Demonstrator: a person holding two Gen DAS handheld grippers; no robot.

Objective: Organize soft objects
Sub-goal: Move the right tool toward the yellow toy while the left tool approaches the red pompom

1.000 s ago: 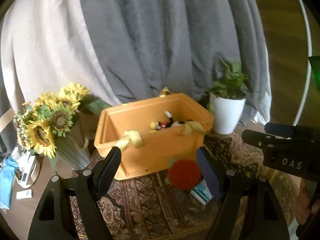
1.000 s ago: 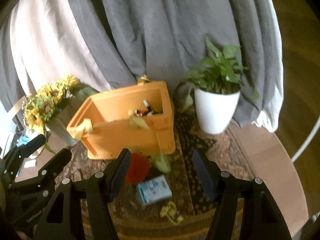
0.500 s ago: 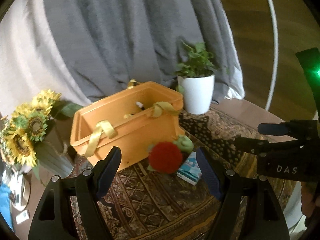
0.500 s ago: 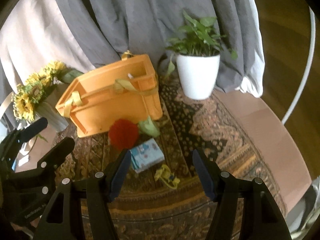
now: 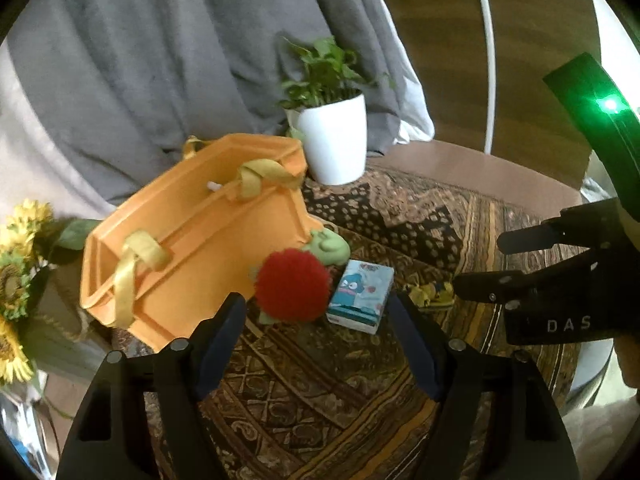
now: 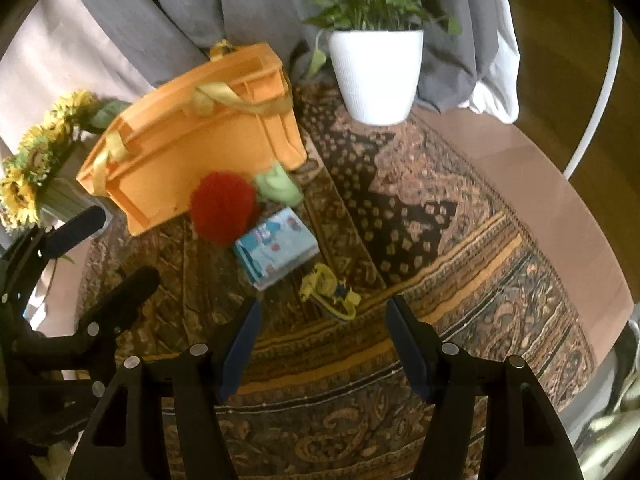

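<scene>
A fluffy red and green plush toy [image 5: 294,286] [image 6: 223,208] lies on the patterned rug against the orange basket [image 5: 192,240] [image 6: 192,132]. A light blue soft pack [image 5: 360,294] [image 6: 276,246] lies beside it. A small yellow toy [image 6: 330,292] [image 5: 430,294] lies further right. My left gripper [image 5: 320,328] is open and empty, above the rug just short of the red plush. My right gripper [image 6: 322,332] is open and empty, just short of the yellow toy. The basket's inside is mostly hidden.
A white pot with a green plant [image 5: 334,148] [image 6: 376,68] stands behind the basket's right end. Sunflowers in a vase [image 5: 18,280] [image 6: 36,160] stand left. Grey and white drapes [image 5: 160,60] hang behind. The round table's edge [image 6: 580,208] curves at right.
Both grippers have tilted down and moved nearer the rug, so the toys now sit closer to the fingertips. The objects themselves have not moved.
</scene>
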